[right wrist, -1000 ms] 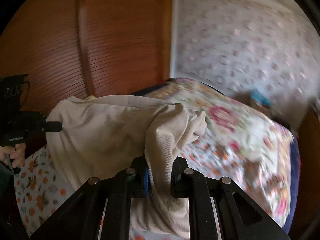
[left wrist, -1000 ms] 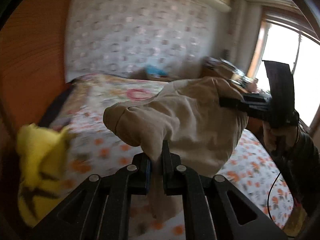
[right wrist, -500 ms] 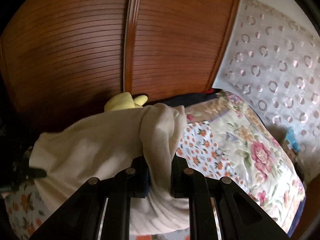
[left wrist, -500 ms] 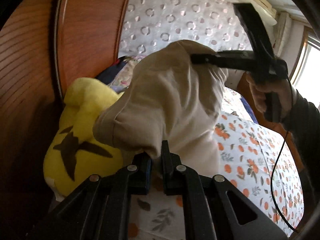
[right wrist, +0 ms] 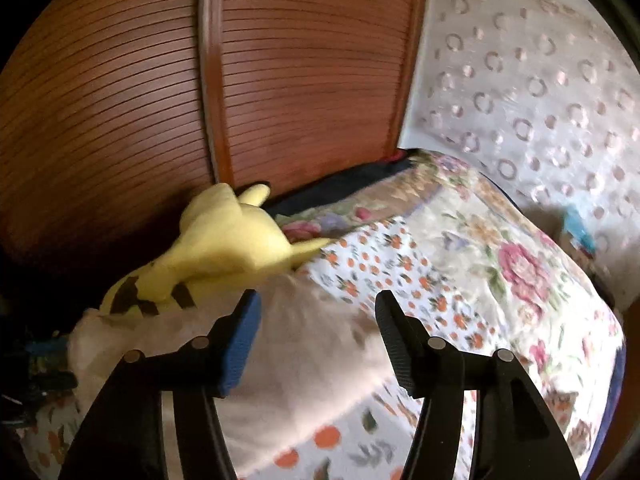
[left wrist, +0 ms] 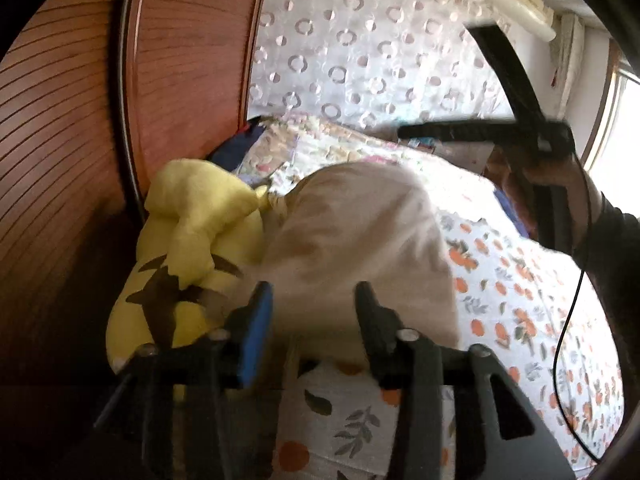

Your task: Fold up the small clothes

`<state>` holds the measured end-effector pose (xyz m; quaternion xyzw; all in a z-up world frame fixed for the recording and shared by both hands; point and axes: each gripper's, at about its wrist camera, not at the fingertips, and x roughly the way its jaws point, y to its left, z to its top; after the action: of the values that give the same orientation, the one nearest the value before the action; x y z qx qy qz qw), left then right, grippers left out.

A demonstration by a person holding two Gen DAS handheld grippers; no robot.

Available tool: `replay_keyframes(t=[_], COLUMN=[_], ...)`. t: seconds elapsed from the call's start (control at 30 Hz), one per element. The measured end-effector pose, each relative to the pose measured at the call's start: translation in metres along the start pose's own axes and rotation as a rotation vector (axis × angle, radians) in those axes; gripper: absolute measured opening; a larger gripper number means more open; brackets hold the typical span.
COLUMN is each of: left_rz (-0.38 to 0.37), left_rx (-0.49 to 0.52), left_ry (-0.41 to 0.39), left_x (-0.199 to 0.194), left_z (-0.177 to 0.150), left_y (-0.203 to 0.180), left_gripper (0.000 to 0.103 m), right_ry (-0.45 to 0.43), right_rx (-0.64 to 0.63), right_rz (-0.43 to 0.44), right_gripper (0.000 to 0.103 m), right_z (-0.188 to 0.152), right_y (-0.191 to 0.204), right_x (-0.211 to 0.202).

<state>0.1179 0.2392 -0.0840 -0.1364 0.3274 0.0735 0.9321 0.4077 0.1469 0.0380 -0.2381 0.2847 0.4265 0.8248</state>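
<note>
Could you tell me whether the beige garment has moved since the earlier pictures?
Yes. The beige garment has dropped from mid-air onto the bedsheet, beside the yellow plush toy; both opening claws have let it go.

Both wrist cameras look steeply down, close over the beige garment (left wrist: 360,248), sharing yellow plush toy (right wrist: 228,248) and wooden headboard (right wrist: 120,100).

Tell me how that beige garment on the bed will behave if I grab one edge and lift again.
The beige garment will probably droop: it lies in a soft rounded heap with no crisp edges. It looks light, likely draping from a single pinch. It leans against the yellow plush toy, so pulling might nudge that.
</note>
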Motion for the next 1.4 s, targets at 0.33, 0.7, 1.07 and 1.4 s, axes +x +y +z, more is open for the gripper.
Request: replay_keyframes(t=[0.33,0.7,1.07,1.4], left_rz=[-0.027,-0.147,-0.208,-0.215], left_rx=[0.091,0.188,0.276,0.299], left_ry=[-0.103,-0.132,-0.160,-0.212], left_x=[-0.041,-0.068,-0.103,-0.142], left_z=[0.014,0.006,-0.014,-0.009], left_y=[-0.044,-0.127,-0.201,-0.236], left_gripper=[0.079,0.080,0.080,0.080], right_ry=[-0.100,-0.179,-0.270,-0.358], right_rx=[0.174,0.322,0.451,0.465], right_rz=[-0.053,-0.178,-0.326,-0.438], right_gripper=[0.061,0.073,0.074,0.075], right_z=[-0.087,-0.180,-0.229,-0.246], right_y=[0.014,0.059,0.117,0.184], right_x=[-0.107,-0.225,-0.308,-0.362])
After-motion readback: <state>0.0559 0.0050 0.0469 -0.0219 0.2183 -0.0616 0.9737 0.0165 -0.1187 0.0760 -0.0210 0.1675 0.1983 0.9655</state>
